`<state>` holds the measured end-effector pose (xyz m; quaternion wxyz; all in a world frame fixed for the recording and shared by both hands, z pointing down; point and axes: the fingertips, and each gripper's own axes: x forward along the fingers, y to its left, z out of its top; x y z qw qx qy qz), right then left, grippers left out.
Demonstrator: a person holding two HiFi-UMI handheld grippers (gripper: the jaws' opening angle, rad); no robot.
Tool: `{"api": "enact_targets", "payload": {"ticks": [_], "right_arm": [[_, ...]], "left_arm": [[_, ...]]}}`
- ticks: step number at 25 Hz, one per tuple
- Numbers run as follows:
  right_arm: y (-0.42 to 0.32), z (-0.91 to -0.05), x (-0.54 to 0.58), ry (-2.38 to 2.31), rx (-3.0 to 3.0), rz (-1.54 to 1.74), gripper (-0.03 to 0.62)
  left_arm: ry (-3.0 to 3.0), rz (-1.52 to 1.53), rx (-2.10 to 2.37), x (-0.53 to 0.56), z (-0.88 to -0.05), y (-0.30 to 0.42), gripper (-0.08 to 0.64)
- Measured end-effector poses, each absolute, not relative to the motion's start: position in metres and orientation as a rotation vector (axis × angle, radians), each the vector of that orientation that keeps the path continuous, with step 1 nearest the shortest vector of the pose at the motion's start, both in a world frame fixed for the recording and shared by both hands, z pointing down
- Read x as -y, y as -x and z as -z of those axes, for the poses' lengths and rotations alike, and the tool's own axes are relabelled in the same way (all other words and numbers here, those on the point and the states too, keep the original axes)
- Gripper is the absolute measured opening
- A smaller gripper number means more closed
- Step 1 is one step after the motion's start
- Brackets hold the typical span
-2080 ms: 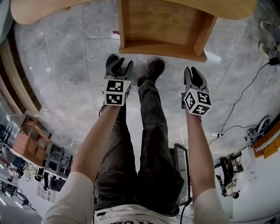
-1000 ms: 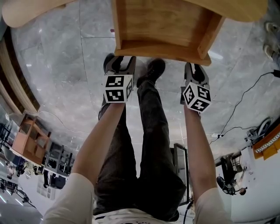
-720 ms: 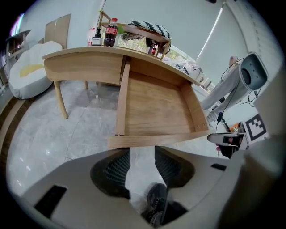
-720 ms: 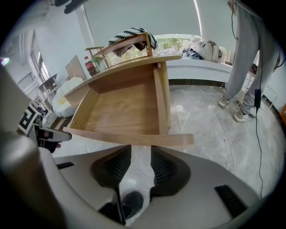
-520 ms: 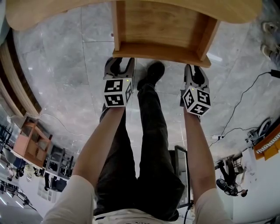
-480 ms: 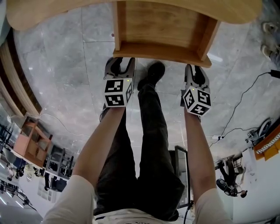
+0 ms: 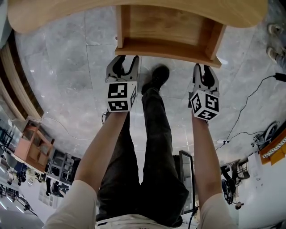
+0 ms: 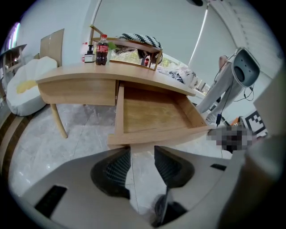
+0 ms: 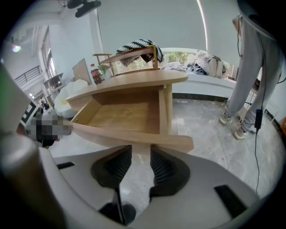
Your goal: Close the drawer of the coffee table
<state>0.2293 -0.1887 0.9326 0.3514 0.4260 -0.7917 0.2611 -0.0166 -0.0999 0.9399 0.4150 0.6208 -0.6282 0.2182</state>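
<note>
In the head view the coffee table (image 7: 134, 10) runs off the top edge, and its top hides the back of the drawer (image 7: 167, 47). The left gripper (image 8: 142, 150) and right gripper (image 9: 141, 147) each cover the drawer front's lower edge, so contact cannot be told. The bottle (image 8: 102, 44) label is too small to read.

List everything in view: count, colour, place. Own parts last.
light wooden coffee table: one, tan, ahead of both grippers
pulled-out wooden drawer: one, tan, empty, under the tabletop
red-labelled cola bottle: one, dark, tabletop's left end
black-and-white striped cloth: one, on a frame behind the table
white beanbag seat: one, left of the table
grey marble floor: one, underfoot
bystander in grey trousers: one, right of the table
black shoe: one, between the grippers
left gripper: one, grey, jaws apart, empty, at drawer front
right gripper: one, grey, jaws apart after closing slightly, empty, at drawer front
</note>
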Motion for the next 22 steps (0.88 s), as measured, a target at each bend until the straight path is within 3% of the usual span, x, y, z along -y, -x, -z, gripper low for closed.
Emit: {"api": "enact_targets", "payload": {"ticks": [22], "right_arm": [[-0.199, -0.906, 0.266, -1.166, 2.124, -0.615, 0.15]], "left_arm": [[-1.609, -0.47, 1.678, 0.179, -0.91, 0.045, 0.181]]}}
